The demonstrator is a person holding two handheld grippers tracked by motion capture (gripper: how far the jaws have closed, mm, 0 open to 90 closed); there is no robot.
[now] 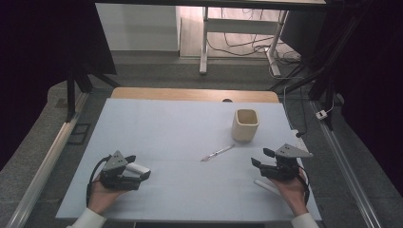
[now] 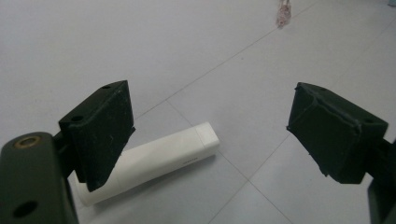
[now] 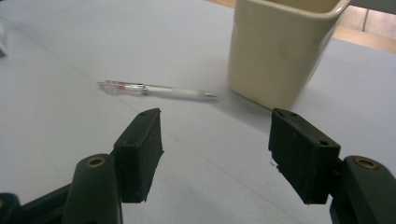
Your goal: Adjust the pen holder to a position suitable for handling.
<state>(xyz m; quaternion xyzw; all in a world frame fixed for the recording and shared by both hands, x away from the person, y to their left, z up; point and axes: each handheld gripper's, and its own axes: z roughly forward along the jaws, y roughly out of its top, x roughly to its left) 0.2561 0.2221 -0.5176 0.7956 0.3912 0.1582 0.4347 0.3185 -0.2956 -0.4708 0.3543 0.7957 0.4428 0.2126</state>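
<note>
Left claw (image 1: pixel 138 172) low over near-left part of counter (image 1: pixel 166 123), jaws spread wide, gripping nothing. White tube (image 1: pixel 137 168) lies flat on counter just under and between its jaws, not pinched; in left gripper view white tube (image 2: pixel 154 161) beside left jaw. Pen (image 1: pixel 217 153) lies mid-counter, apart from both claws. Beige cup (image 1: pixel 245 124) upright beyond pen, right of centre. Right claw (image 1: pixel 260 159) near right edge, jaws apart, empty, pointing toward pen (image 3: pixel 156 90) and cup (image 3: pixel 280 49).

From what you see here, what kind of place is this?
Probably a lab or workshop bench set up for recording. A table with a pale blue cover stands between dark curtains and metal rails, loose cables lie on the floor behind, and the left gripper and right gripper are handheld.
</note>
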